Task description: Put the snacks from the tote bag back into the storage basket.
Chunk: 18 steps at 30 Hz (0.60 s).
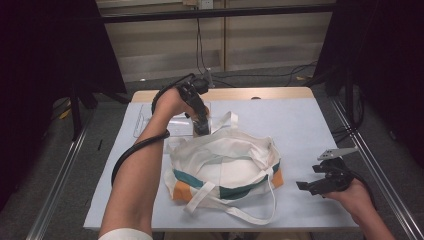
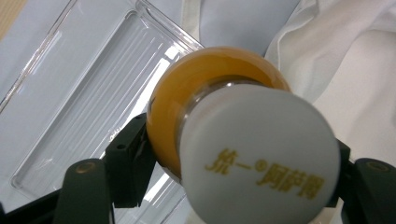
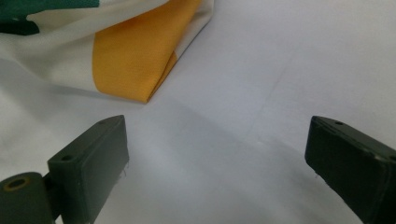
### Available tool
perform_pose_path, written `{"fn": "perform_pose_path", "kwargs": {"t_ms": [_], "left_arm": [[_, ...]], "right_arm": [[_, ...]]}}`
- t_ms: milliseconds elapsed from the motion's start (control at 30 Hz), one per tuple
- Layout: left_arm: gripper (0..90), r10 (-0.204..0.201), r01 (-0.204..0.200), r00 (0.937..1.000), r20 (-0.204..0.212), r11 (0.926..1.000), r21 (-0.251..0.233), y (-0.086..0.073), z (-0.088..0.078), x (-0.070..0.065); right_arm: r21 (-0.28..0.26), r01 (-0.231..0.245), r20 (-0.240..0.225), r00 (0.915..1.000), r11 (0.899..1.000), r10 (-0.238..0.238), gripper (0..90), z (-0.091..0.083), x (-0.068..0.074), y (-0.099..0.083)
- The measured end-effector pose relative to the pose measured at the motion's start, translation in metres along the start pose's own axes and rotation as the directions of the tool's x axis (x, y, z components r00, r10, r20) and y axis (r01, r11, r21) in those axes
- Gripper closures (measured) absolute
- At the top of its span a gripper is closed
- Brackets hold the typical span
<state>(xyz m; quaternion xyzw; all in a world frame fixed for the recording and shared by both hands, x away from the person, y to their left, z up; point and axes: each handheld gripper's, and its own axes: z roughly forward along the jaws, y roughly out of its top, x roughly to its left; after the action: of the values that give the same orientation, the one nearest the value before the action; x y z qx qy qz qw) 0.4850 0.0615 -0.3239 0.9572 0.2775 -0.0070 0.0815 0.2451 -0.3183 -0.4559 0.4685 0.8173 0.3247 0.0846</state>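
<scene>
Left hand-held gripper [image 1: 201, 126], upper centre of high view, clamped on an orange bottle [image 2: 205, 88] with white cap [image 2: 259, 154], over the clear tray [image 2: 70, 107] beside the white tote bag [image 1: 225, 165]. Right hand-held gripper [image 1: 312, 177], lower right, jaws wide, nothing between, low over the counter [image 1: 310, 130].

High view overhead, gripper views close on bag [image 1: 225, 165]
</scene>
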Motion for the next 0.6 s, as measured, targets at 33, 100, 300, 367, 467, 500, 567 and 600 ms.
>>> {"fn": "perform_pose_path", "kwargs": {"t_ms": [33, 100, 300, 367, 467, 500, 567, 600], "left_arm": [[30.6, 0.001, -0.001, 1.0, 0.002, 1.0, 0.003, 0.0, 0.0001, 0.0], [30.6, -0.012, 0.012, 0.9999, 0.003, 0.9999, -0.002, -0.0005, 0.0015, -0.0008], [30.6, -0.009, 0.009, 0.9999, 0.008, 0.9999, 0.007, -0.0008, 0.003, 0.0011], [30.6, -0.011, 0.011, 0.9999, 0.005, 0.9999, 0.005, -0.0008, 0.0041, 0.001], [30.6, -0.012, 0.012, 0.9999, 0.003, 0.9999, 0.001, -0.0009, 0.0056, 0.0009], [30.5, -0.006, 0.006, 1.0, 0.004, 0.9999, 0.01, -0.0007, 0.0057, 0.0014], [30.6, -0.005, 0.005, 1.0, 0.0, 1.0, 0.009, -0.0009, 0.0077, 0.0008], [30.6, -0.005, 0.005, 1.0, 0.0, 1.0, 0.007, -0.0012, 0.0082, 0.001]], "right_arm": [[-0.001, -0.001, -0.001, 1.0, 1.0, 0.001, 5.9, 0.0001, 0.0, 0.0001], [-0.001, 0.002, 0.0, 1.0, 1.0, -0.002, 5.9, 0.0001, 0.0001, 0.0001], [-0.001, 0.005, 0.003, 1.0, 1.0, -0.005, 5.9, 0.0006, 0.0003, 0.0], [0.003, 0.001, 0.004, 1.0, 1.0, -0.001, 5.9, 0.0005, 0.0006, 0.0], [0.004, 0.002, 0.003, 1.0, 1.0, -0.002, 5.9, 0.0003, 0.0008, 0.0], [0.001, 0.0, -0.002, 1.0, 1.0, 0.0, 5.9, 0.0003, 0.0006, 0.0], [0.004, 0.001, 0.005, 1.0, 1.0, -0.001, 5.9, 0.0002, 0.0007, 0.0], [0.001, 0.003, 0.003, 1.0, 1.0, -0.003, 5.9, 0.0004, 0.0005, -0.0001]]}}
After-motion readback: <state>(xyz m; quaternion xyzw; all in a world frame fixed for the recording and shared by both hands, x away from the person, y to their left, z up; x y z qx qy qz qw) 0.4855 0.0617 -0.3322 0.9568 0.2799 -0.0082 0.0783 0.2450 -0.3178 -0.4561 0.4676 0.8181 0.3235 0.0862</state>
